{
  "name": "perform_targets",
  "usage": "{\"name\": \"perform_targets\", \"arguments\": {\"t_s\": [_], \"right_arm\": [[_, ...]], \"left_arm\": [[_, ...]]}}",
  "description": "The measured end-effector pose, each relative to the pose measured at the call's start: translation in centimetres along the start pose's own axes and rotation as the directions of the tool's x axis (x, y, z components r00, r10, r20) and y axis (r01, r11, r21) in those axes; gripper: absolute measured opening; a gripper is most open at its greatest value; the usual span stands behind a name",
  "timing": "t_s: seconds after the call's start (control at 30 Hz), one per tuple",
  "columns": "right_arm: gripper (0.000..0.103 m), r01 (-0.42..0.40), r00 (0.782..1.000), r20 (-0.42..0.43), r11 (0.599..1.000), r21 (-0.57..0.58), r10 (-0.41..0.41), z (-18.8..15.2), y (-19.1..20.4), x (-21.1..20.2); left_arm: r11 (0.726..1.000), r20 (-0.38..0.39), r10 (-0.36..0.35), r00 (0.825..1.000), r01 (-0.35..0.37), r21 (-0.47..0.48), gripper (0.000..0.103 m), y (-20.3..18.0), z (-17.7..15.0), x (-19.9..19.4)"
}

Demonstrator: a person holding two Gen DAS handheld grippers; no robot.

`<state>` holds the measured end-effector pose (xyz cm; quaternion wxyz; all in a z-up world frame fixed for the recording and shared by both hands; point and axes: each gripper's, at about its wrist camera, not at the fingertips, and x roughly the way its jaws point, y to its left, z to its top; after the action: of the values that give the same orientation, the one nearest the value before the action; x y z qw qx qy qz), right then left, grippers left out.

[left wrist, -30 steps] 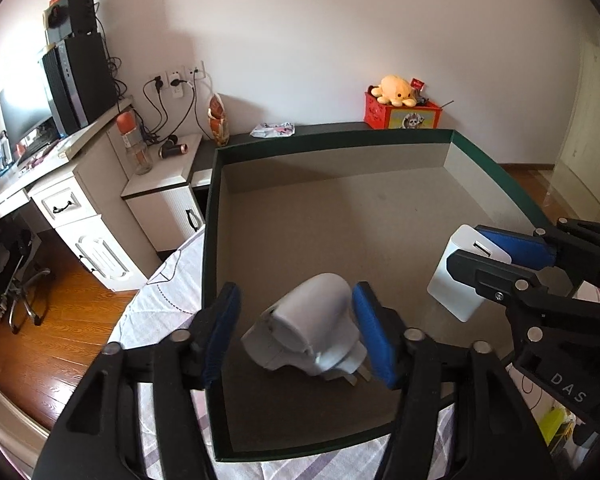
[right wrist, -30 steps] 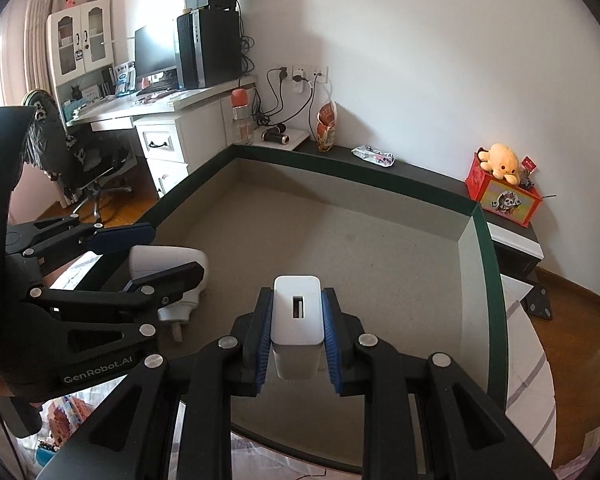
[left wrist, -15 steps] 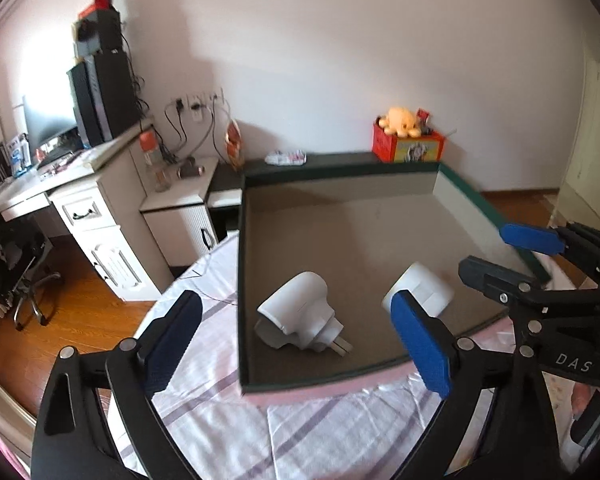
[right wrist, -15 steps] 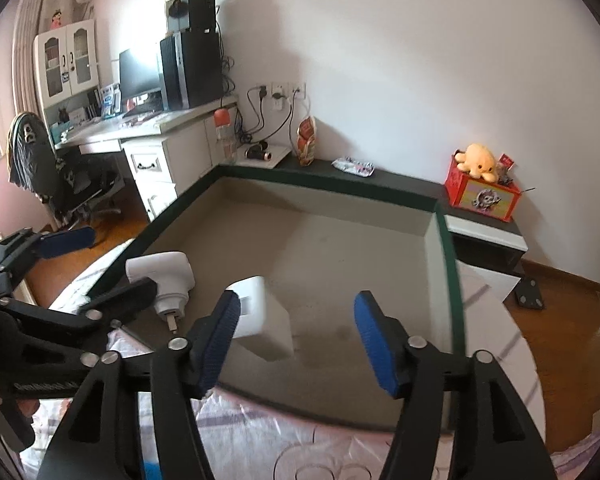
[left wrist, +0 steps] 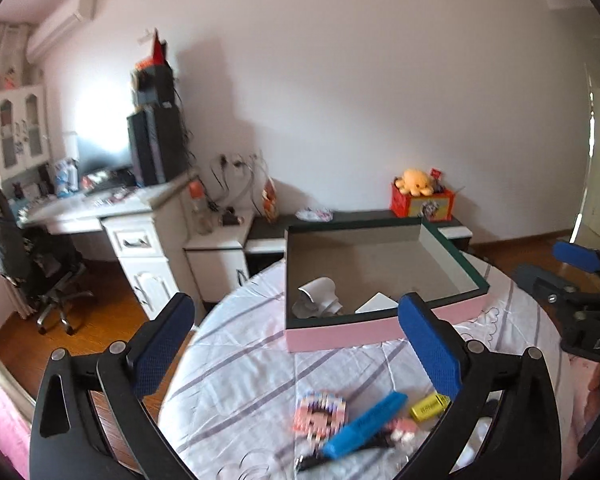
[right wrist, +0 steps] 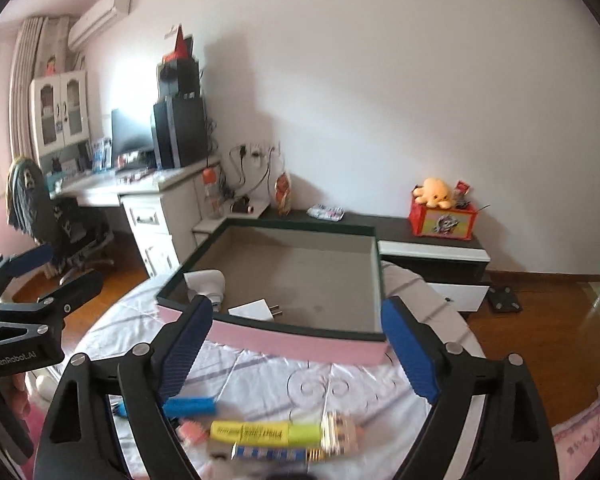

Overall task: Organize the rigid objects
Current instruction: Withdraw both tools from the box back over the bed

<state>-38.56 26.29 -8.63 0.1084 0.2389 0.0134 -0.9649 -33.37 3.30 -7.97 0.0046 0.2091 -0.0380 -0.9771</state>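
Observation:
A pink box [left wrist: 340, 334] [right wrist: 300, 344] with a dark green rim and grey floor stands on the round table. A white rounded adapter [left wrist: 318, 292] [right wrist: 208, 282] and a flat white charger [left wrist: 376, 302] [right wrist: 256, 308] lie in its near part. My left gripper [left wrist: 296, 300] hovers in front of the box, jaws opening, nothing between them. My right gripper [right wrist: 298, 305] does the same, jaws opening and empty. A blue marker [left wrist: 364, 420] [right wrist: 188, 406], a yellow highlighter [right wrist: 260, 434] and a pixel-patterned block [left wrist: 320, 408] [right wrist: 340, 430] lie on the cloth below the fingers.
The striped tablecloth [left wrist: 236, 360] covers the round table, whose edge drops off to the left. Beyond it are a white desk [left wrist: 140, 236], an office chair [left wrist: 48, 276] and a low dark cabinet [right wrist: 432, 240] with a red box and a plush toy.
Both grippers let go of the adapter and the charger inside the box, opened wide, and drew back and up. The loose items on the cloth came into view.

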Motion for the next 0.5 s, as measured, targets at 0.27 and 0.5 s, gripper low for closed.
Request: {"name": "perform_targets", "arguments": {"t_s": [0.27, 0.5], "right_arm": [[0.103, 0.084, 0.991, 0.101, 0.996, -0.003, -0.083, -2.3, 1.0, -8.4], [0.103, 0.084, 0.987, 0.137, 0.996, 0.017, -0.086, -4.9, 1.7, -13.7]], "left_arm": [[1.000, 0.089, -0.020, 0.996, 0.021, -0.012, 0.103, -0.7, -1.3, -8.0], [1.000, 0.123, -0.019, 0.992, 0.021, -0.010, 0.103, -0.8, -2.8, -12.5]]}}
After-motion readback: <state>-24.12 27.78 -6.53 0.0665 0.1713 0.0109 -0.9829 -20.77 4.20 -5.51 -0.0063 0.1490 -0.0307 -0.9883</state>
